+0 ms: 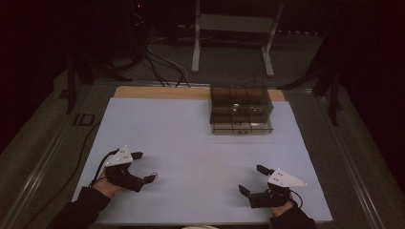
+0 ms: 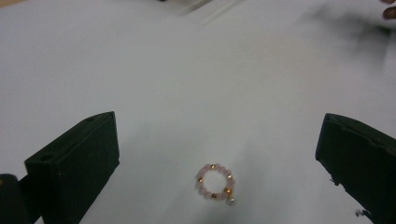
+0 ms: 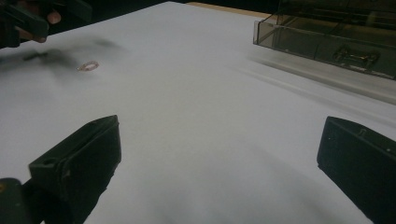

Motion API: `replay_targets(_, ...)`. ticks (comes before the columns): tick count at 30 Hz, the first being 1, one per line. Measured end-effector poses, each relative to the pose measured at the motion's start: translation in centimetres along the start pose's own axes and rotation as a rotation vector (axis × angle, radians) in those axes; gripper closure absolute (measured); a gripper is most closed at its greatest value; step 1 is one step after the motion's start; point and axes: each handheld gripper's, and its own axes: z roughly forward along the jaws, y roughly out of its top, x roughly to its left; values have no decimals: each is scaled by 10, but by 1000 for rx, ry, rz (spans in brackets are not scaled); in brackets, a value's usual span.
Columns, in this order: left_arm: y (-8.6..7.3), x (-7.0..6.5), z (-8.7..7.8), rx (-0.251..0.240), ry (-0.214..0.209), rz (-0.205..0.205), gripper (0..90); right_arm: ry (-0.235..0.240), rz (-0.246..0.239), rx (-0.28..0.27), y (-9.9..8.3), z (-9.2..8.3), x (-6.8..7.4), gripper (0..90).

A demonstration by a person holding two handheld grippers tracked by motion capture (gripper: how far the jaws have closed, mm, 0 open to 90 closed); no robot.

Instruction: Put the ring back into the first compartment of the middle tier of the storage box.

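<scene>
- Beaded ring point(image 2: 215, 182) lying flat on the white bench point(image 1: 191, 143), between the wide-apart jaws of the left tool point(image 1: 148, 166), nearer their roots than their tips; pale pink beads with small gold ones, a tiny charm at one side.
- Left tool open, gripping nothing; ring not yet touched.
- Best lowered until the jaw tips sit just above the bench, drawn back a little to bring the ring to the tips, then closed slowly across the ring's width so the beads do not squirt out sideways.
- Worth keeping the jaws level: a thin, light ring on a smooth sheet likely slides or flips if nudged from one side only.
- Right tool point(image 1: 249, 180) open as well, holding nothing, resting well apart at the bench's near right.
- Smoky clear compartment box point(image 1: 241, 110) at the far edge, small metal pieces inside; probably the ring's destination.
- Bare bench between ring and box; nothing in the way.
</scene>
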Motion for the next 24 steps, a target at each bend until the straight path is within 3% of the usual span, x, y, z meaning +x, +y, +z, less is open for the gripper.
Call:
replay_targets(5, -2, 3, 3, 16, 5, -21, 20, 1, -2, -1, 0, 0, 1, 0)
replay_targets(9, -3, 3, 7, 62, 6, -34, 33, 0, 0, -2, 0, 0, 1, 0)
replay_targets(12, -4, 1, 10, 92, 31, -28, 76, 1, 3, -5, 0, -1, 0, 0)
replay_targets(14, -4, 0, 11, 95, 25, -45, 78, 1, 3, -6, 0, -1, 0, 0)
replay_targets(16, -4, 1, 12, 97, 33, -76, 174, 2, 3, -7, 0, -1, 0, 0)
replay_targets(17, -4, 2, 13, 115, 39, -86, 174, 3, 3, -6, 0, -1, 0, 0)
replay_targets(24, -5, 2, 14, 152, 69, -56, 352, 1, 2, -6, 0, -1, 0, 0)
